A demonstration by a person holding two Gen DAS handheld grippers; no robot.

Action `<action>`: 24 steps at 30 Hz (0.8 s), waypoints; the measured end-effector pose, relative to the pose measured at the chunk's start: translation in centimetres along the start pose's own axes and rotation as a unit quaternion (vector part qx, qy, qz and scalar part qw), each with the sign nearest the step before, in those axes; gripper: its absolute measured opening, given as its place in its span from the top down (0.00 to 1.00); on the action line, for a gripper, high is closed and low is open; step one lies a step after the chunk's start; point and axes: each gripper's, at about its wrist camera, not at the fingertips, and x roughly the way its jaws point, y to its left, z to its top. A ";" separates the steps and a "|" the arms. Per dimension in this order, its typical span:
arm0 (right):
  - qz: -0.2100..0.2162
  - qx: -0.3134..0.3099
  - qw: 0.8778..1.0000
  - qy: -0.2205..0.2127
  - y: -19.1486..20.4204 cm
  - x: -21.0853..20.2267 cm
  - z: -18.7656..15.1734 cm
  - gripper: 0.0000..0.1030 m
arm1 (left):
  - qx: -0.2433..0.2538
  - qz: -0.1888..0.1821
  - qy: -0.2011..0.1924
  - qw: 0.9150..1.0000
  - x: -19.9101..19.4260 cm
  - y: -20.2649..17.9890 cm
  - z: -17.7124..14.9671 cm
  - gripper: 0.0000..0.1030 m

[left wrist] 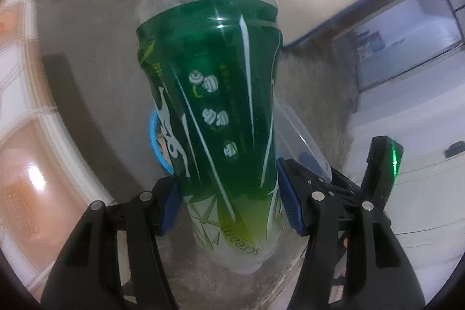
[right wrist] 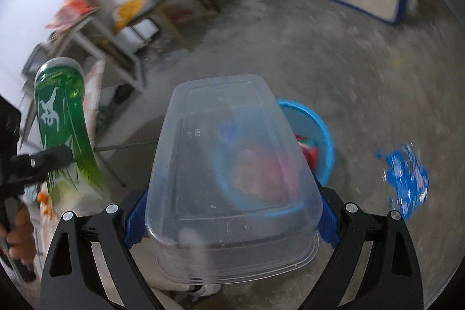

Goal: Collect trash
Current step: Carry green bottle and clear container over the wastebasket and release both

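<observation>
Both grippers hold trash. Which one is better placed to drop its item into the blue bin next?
Probably the right gripper. Its clear container sits directly over the blue bin in the right view. In the left view, the green cup hides most of the bin.

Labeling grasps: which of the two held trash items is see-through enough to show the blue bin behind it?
The clear plastic container in the right gripper; the blue bin shows through it. The green bottle in the left gripper is tinted and printed.
</observation>
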 end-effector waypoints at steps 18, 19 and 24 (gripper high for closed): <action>0.004 0.107 0.992 0.066 -10.4 18.4 3.3 0.10 | -0.097 0.081 0.070 0.990 19.3 4.1 3.3 0.26; 0.001 0.109 0.992 0.065 -10.7 18.5 3.2 0.10 | -0.090 0.083 0.067 0.990 19.0 4.0 3.2 0.26; 0.005 0.113 0.993 0.030 -11.6 17.0 2.6 0.10 | -0.049 0.081 0.044 0.995 17.7 1.7 3.2 0.26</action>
